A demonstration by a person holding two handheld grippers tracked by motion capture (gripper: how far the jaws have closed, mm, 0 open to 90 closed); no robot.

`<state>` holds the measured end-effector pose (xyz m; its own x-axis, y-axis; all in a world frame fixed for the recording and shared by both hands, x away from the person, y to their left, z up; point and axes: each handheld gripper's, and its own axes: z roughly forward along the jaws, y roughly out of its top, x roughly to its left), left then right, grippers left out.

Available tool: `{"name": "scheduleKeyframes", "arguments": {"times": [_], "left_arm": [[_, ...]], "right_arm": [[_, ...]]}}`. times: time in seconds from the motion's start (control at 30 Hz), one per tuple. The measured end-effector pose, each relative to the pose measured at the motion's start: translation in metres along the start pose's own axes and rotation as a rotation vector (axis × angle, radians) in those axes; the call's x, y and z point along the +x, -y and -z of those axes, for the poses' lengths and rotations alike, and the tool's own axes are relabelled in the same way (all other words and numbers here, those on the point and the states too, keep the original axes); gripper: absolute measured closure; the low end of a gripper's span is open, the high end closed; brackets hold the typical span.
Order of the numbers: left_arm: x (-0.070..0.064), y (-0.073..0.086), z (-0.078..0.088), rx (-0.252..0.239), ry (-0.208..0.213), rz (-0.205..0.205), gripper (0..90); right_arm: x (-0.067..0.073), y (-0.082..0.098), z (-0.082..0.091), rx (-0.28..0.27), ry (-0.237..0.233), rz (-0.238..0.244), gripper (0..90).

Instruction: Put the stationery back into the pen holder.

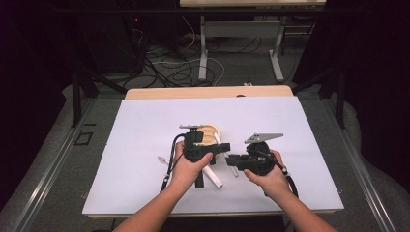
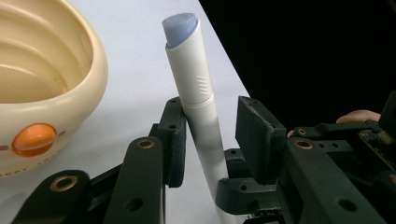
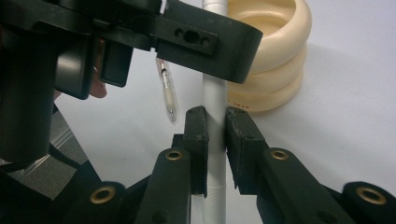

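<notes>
A white marker (image 2: 191,70) with a pale blue cap stands between the jaws of my left gripper (image 2: 208,116). One pad touches its barrel and the other stands a little apart from it. My right gripper (image 3: 215,123) is shut on the same marker (image 3: 214,95) lower down its barrel, both pads pressing on it. In the high view the left gripper (image 1: 220,147) and the right gripper (image 1: 232,159) meet tip to tip over the middle of the white mat. A cream ribbed cup (image 1: 211,131) stands just behind them, close beside the marker (image 2: 88,84).
A thick white marker (image 1: 212,177) lies on the mat under my left hand. A thin pen (image 1: 163,159) lies to its left and another thin pen (image 1: 233,170) lies between the hands. The white mat (image 1: 290,125) has bare room on both sides.
</notes>
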<state>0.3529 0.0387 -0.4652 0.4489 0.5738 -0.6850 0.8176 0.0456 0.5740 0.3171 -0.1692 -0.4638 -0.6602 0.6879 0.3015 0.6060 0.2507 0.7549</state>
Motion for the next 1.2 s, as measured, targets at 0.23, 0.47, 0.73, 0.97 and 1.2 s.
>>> {"name": "scheduleKeyframes", "arguments": {"times": [0.23,0.47,0.73,0.97,1.2], "left_arm": [[-0.0008,0.0012,-0.0034,0.009,0.002,0.041,68.2],[0.0012,0.0011,-0.004,0.02,0.0,0.038,73.3],[0.0024,0.0008,-0.004,0.013,0.014,0.054,76.1],[0.0015,0.0008,-0.0044,0.013,0.017,0.057,77.2],[-0.0009,-0.0005,-0.0049,0.013,0.019,0.059,77.7]], "right_arm": [[0.0022,-0.0002,0.0001,0.001,-0.005,0.004,78.6],[0.0038,-0.0005,0.0007,-0.005,-0.01,0.002,78.6],[0.0038,-0.0003,0.0,-0.009,-0.011,0.008,78.6],[0.0035,-0.0001,-0.0001,-0.006,-0.01,0.009,78.6],[0.0023,-0.0002,0.0008,-0.017,-0.014,-0.003,78.4]]}}
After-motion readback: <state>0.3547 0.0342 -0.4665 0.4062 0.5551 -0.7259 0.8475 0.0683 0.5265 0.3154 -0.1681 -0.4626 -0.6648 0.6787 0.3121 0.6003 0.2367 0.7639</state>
